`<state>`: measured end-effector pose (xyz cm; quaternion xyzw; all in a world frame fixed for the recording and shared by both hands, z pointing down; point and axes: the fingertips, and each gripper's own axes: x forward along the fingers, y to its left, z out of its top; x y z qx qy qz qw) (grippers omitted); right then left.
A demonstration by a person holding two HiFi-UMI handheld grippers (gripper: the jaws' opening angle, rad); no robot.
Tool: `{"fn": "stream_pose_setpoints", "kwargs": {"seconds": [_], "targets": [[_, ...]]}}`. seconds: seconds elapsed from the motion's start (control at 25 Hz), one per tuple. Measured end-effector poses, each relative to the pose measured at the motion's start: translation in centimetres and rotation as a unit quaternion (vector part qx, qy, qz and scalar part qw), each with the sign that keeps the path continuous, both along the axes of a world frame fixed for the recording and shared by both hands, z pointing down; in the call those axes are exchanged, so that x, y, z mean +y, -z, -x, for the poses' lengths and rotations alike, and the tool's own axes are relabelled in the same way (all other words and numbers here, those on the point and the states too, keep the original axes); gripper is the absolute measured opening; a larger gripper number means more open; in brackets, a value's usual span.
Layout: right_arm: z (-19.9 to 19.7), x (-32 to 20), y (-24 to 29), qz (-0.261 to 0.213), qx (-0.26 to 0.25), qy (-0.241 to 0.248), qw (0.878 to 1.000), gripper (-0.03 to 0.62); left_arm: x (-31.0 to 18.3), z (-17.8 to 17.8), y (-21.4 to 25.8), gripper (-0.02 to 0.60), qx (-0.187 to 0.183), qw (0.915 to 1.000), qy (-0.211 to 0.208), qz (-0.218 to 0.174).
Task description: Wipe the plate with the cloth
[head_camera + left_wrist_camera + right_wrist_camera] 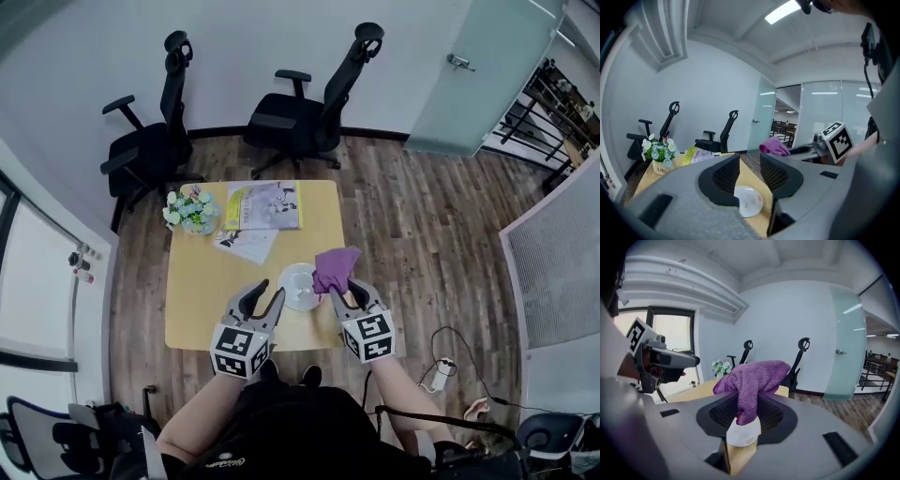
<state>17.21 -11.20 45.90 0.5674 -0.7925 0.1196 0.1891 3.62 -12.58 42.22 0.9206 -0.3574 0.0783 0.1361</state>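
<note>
Right gripper grasping the purple cloth beside the white plate; left gripper released and empty.

At the table's (pixel 202 300) near edge, the left gripper (pixel 265 298) hangs with its jaws apart and nothing between them, the plate (pixel 298 286) showing just below and beyond its tips. The right gripper (pixel 345 292) is clenched on the cloth (pixel 335 267), which bunches above the jaws and droops over the plate's right rim; whether it touches the plate cannot be told. The plate lies about midway along that near edge, between the two grippers. Further in lie loose papers (pixel 246 246), then a booklet (pixel 264 204) at the far edge, with a pot of flowers (pixel 190 210) toward the far left corner. Two black office chairs (pixel 150 141) stand past the table, a glass door (pixel 478 75) beyond to the right.
</note>
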Motion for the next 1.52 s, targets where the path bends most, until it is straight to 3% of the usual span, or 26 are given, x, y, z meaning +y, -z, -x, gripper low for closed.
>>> {"fn": "stream_pose_setpoints", "kwargs": {"seconds": [0.2, 0.6, 1.52], "targets": [[0.5, -0.2, 5.8, -0.069, -0.035, -0.015, 0.997, 0.109, -0.8, -0.5, 3.3, 0.137, 0.015, 0.9992, 0.002, -0.037], [1.7, 0.6, 12.5, -0.150, -0.070, -0.017, 0.986, 0.109, -1.8, 0.2, 7.1, 0.137, 0.037, 0.9962, 0.010, -0.079], [1.8, 0.7, 13.1, -0.158, -0.068, -0.015, 0.985, 0.109, -1.9, -0.2, 6.9, 0.137, 0.044, 0.9965, 0.010, -0.071]]}}
